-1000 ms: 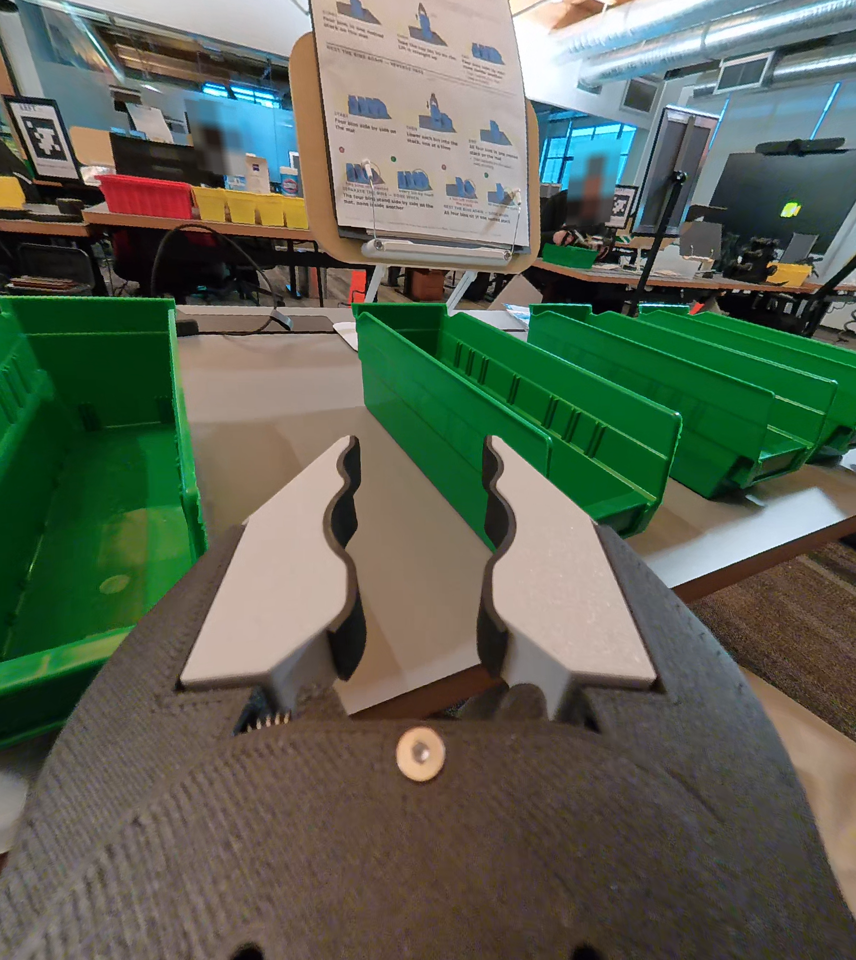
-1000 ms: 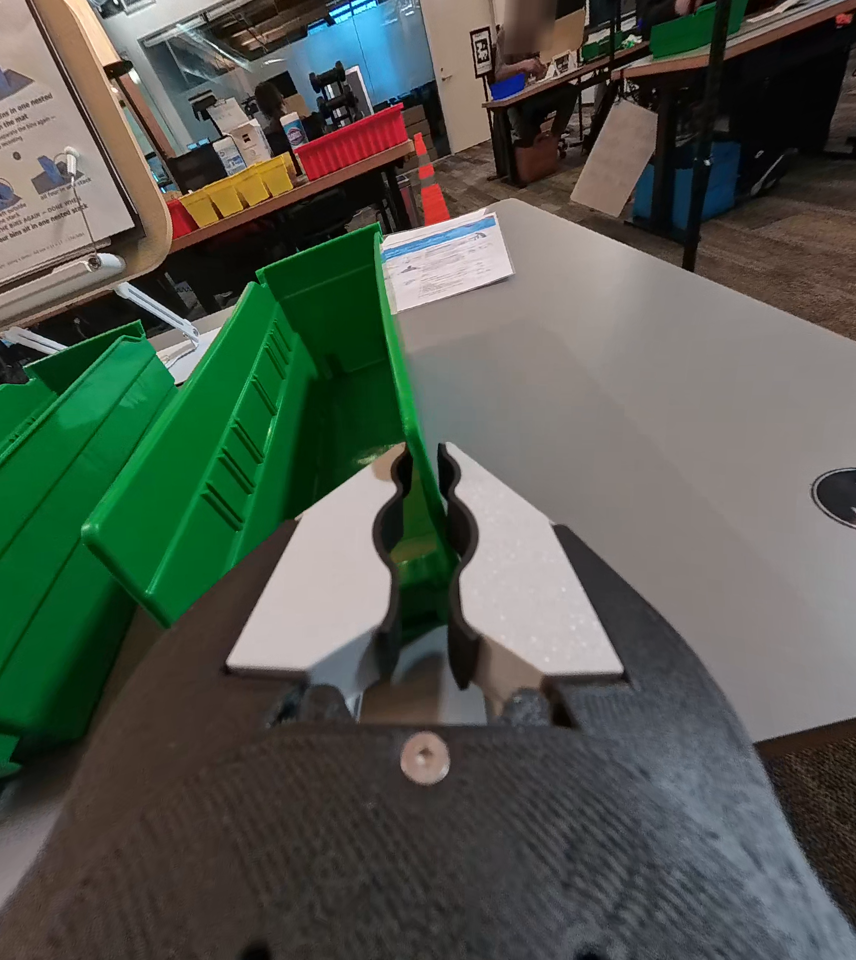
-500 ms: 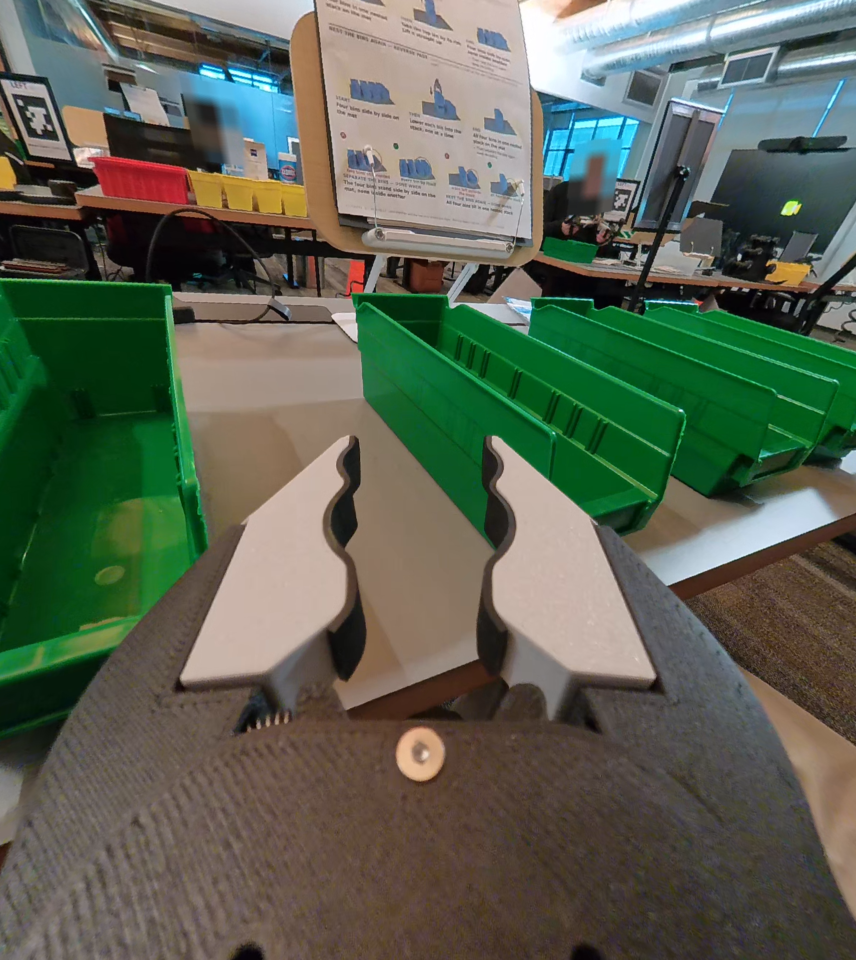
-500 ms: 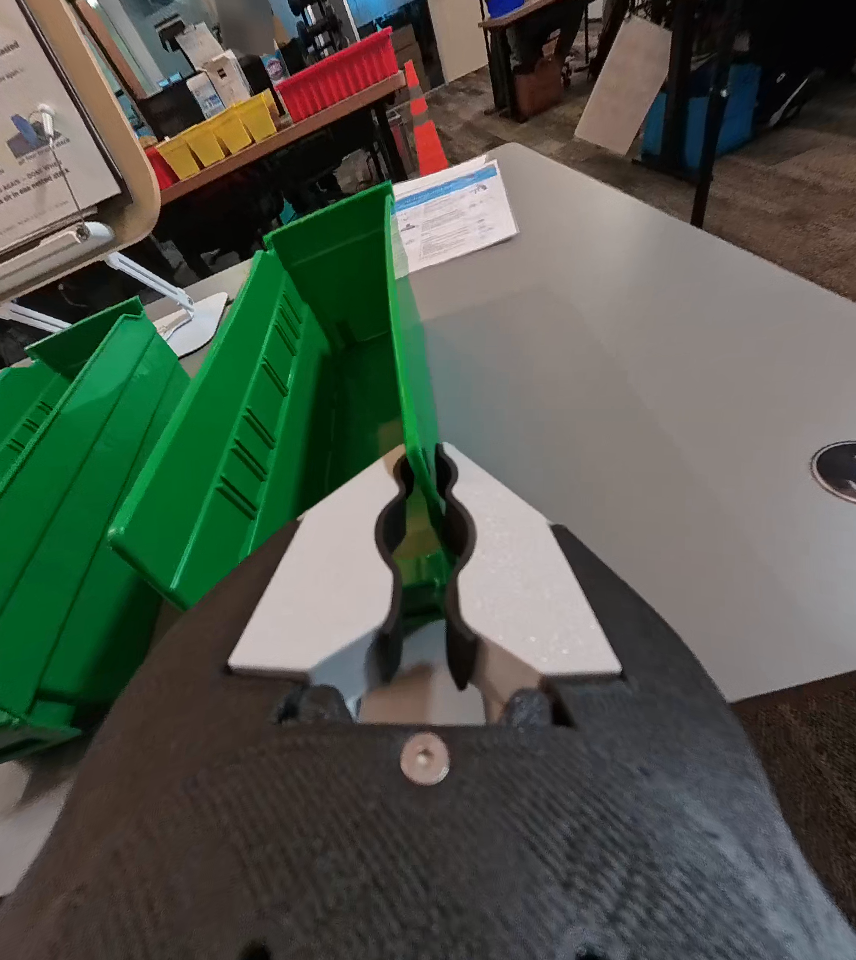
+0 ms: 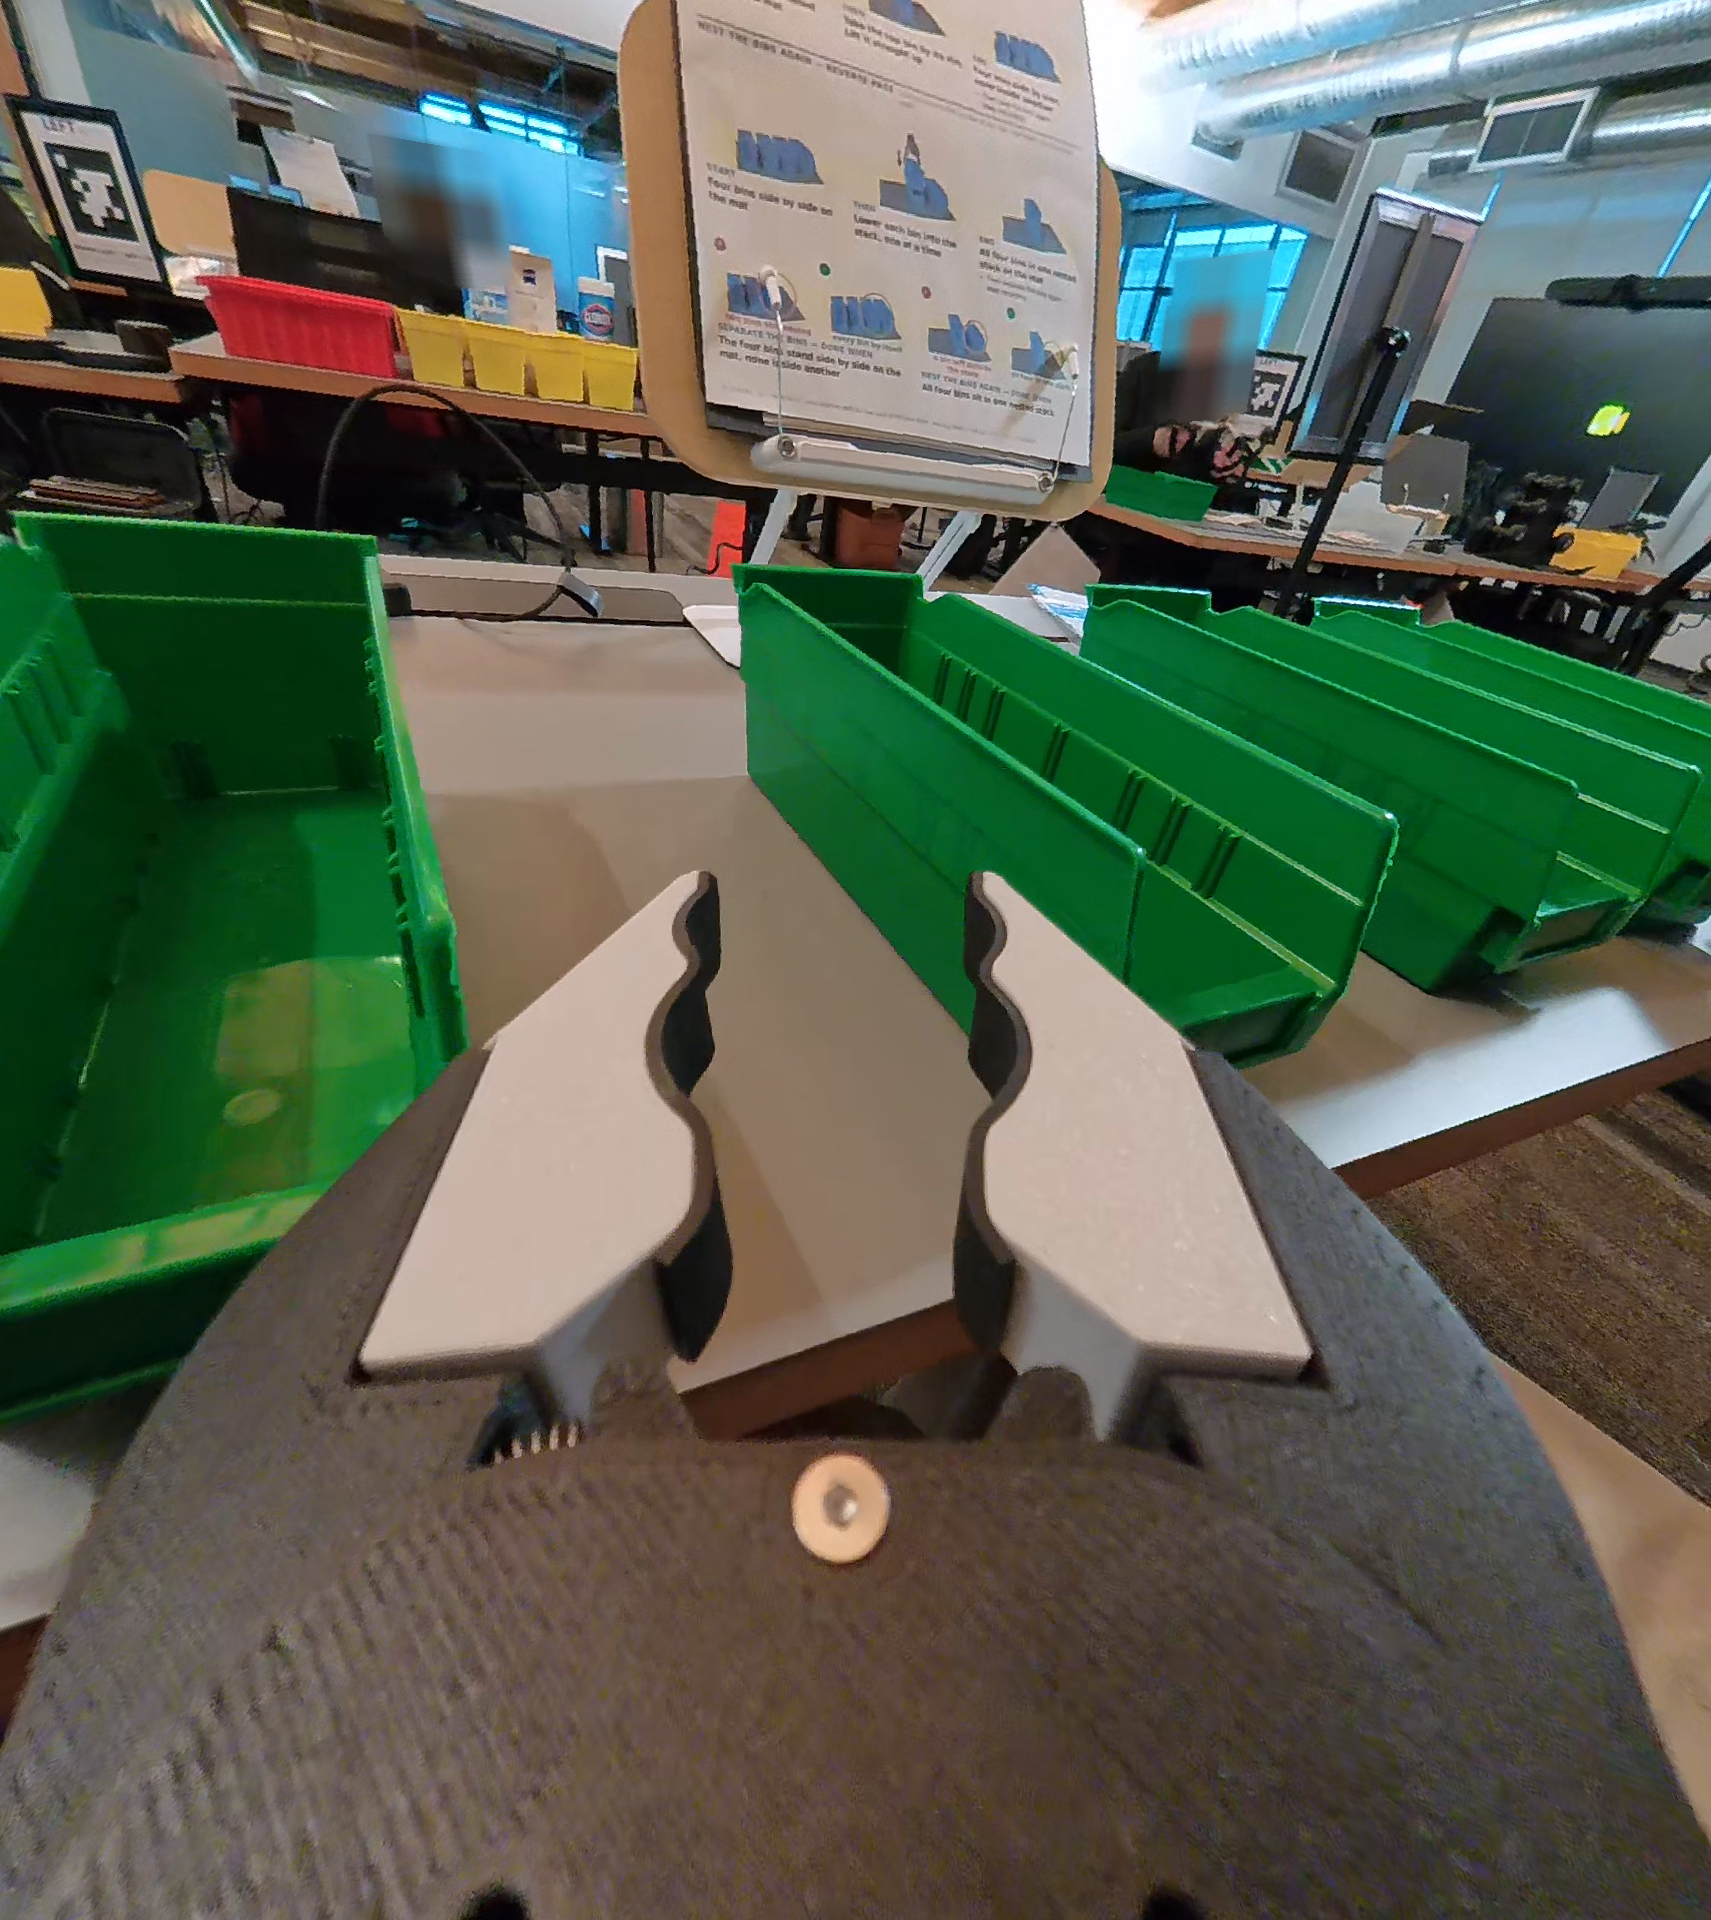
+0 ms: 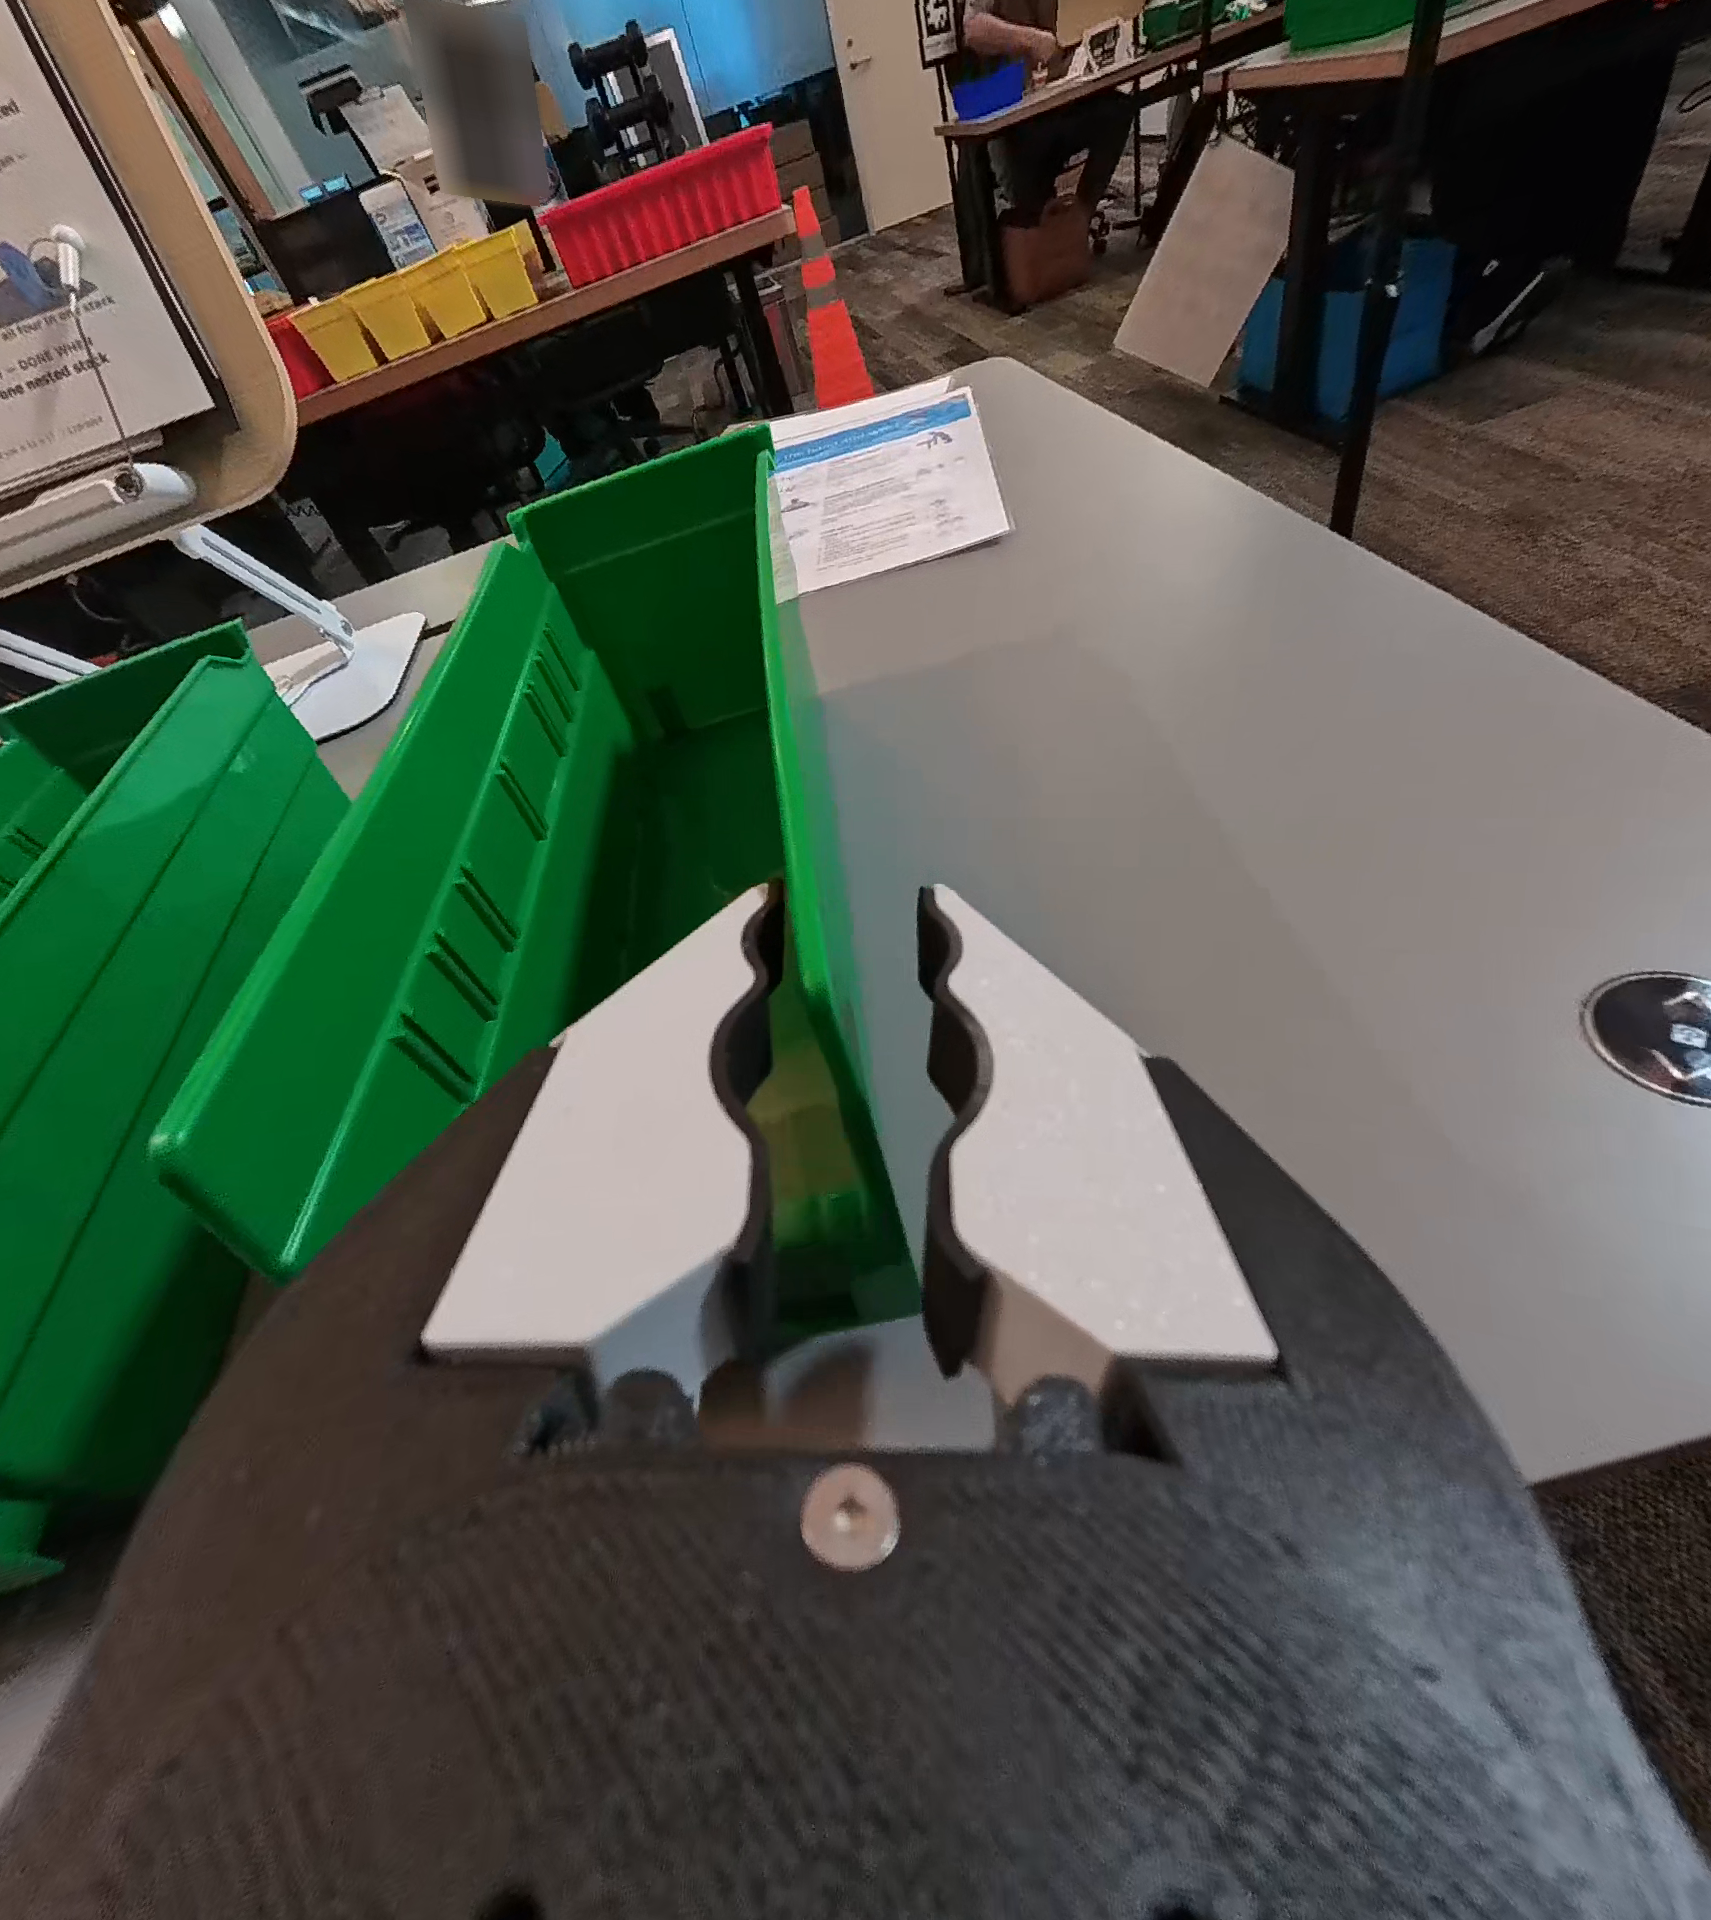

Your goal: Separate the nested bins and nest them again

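On the desk (image 6: 1246, 831), my right tongs (image 6: 849, 1101) have let go: their fingers now straddle the rightmost green bin's (image 6: 622, 831) side wall with a gap. My left tongs (image 5: 835, 1060) hover wide open, empty, between two separated bins (image 5: 1038, 790).

The green bins (image 5: 1048, 821) look like moulded plastic, smooth and glossy enough to throw pale reflections, and the one (image 6: 622, 790) just left of the printed paper sheet (image 6: 882, 488) shows the same sheen along its ribbed wall. They stand on a table (image 6: 1246, 831) whose grey top is smooth and matt with a soft glare. The left gripper (image 5: 838, 914) has matt, finely grainy grey fingers (image 5: 570, 1122) with black inner pads, set in a rough, ridged black body with a shiny metal screw (image 5: 838, 1507).
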A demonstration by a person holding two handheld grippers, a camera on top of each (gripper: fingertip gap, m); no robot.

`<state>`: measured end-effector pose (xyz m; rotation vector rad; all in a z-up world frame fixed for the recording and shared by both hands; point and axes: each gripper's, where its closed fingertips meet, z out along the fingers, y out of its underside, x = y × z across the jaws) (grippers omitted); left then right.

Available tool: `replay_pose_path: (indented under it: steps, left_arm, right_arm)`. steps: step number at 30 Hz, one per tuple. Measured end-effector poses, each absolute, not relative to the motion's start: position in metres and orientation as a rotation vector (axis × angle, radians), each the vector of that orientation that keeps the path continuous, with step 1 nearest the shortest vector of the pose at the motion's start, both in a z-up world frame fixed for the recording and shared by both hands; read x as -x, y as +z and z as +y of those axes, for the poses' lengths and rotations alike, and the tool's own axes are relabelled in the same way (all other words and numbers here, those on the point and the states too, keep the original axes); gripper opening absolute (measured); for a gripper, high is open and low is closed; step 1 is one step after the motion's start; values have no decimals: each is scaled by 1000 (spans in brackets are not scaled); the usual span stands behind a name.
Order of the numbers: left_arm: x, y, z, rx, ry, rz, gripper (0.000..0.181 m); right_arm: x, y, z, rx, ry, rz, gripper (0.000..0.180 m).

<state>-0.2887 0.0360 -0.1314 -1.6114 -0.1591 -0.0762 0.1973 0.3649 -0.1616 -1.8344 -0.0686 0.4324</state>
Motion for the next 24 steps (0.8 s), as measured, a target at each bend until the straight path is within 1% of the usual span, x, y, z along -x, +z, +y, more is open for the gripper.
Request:
replay_pose_path:
  steps: [10, 15, 18, 24]
  left_arm:
    - [297, -133, 28, 1615, -66, -189, 46]
    - [297, -133, 27, 1616, -63, -188, 46]
    - [296, -134, 27, 1622, -69, -187, 46]
    - [295, -135, 29, 1625, -76, -183, 46]
  right_arm:
    - [-186, -163, 375, 1820, 508, -40, 23]
    - [-187, -162, 377, 1814, 534, -21, 13]
    - [-181, -160, 375, 1817, 535, -74, 3]
    - [-180, -160, 373, 1821, 521, -81, 3]
